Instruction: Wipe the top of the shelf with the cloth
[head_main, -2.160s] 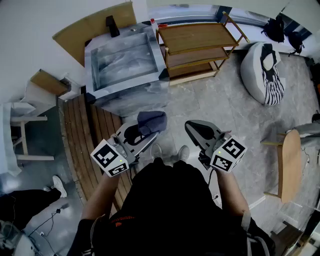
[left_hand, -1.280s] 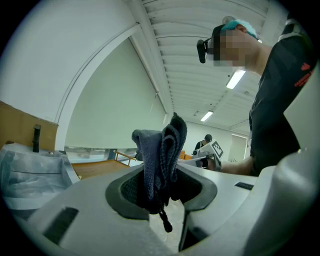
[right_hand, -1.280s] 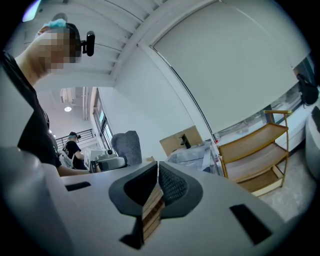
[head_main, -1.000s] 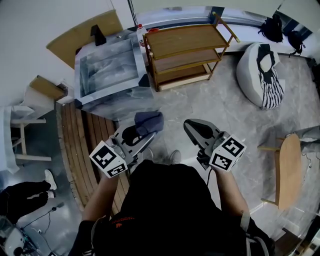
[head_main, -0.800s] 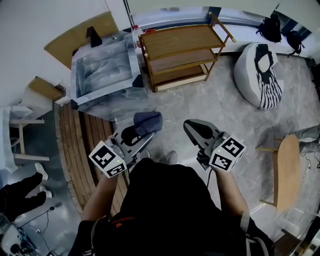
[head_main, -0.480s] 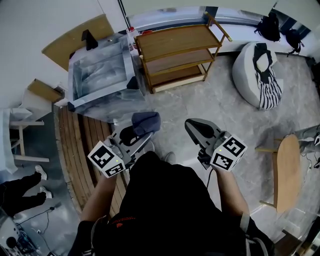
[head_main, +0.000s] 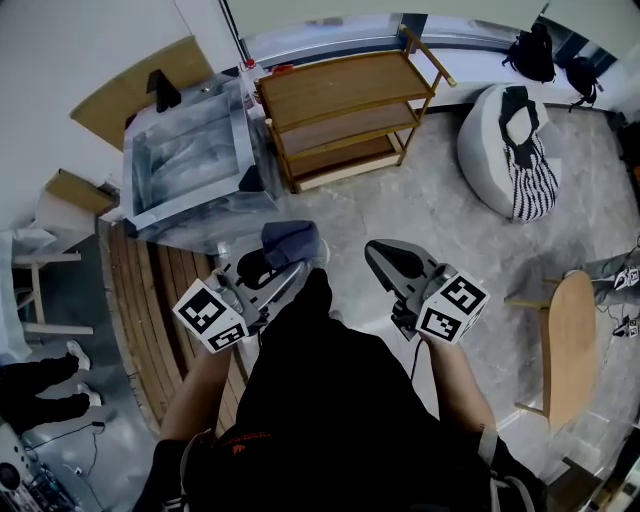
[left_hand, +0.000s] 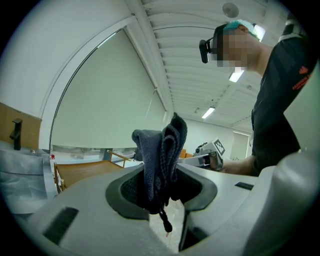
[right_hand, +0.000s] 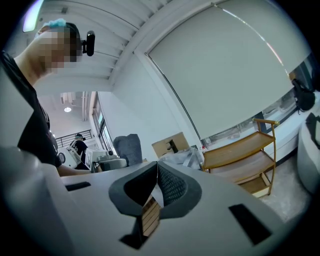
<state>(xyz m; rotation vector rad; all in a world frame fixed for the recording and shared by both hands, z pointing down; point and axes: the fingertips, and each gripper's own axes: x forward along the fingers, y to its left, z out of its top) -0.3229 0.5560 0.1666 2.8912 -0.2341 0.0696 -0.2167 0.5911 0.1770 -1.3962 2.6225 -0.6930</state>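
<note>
Step in hand: carrying the cloth to the shelf, wiping not started. Left gripper (head_main: 285, 270) has its fingers (left_hand: 129, 190) clamped on the dark blue cloth (left_hand: 160, 155). The cloth is bunched between them, sticking up past the tips, with a loose thread hanging below the grip. Right gripper (head_main: 385, 258) is empty, its fingers (right_hand: 172, 187) pressed together tip to tip with nothing between. The wooden shelf (head_main: 335, 80) is ahead of both sets of fingers and well apart from them. Its top board is bare, and nothing touches it. Both grippers are held near the body, side by side, tips pointing toward the shelf. Next move, as I judge it: close the gap, bring the left fingers down so the cloth lies on the top board, then sweep across it. The right gripper likely isn't needed.
</note>
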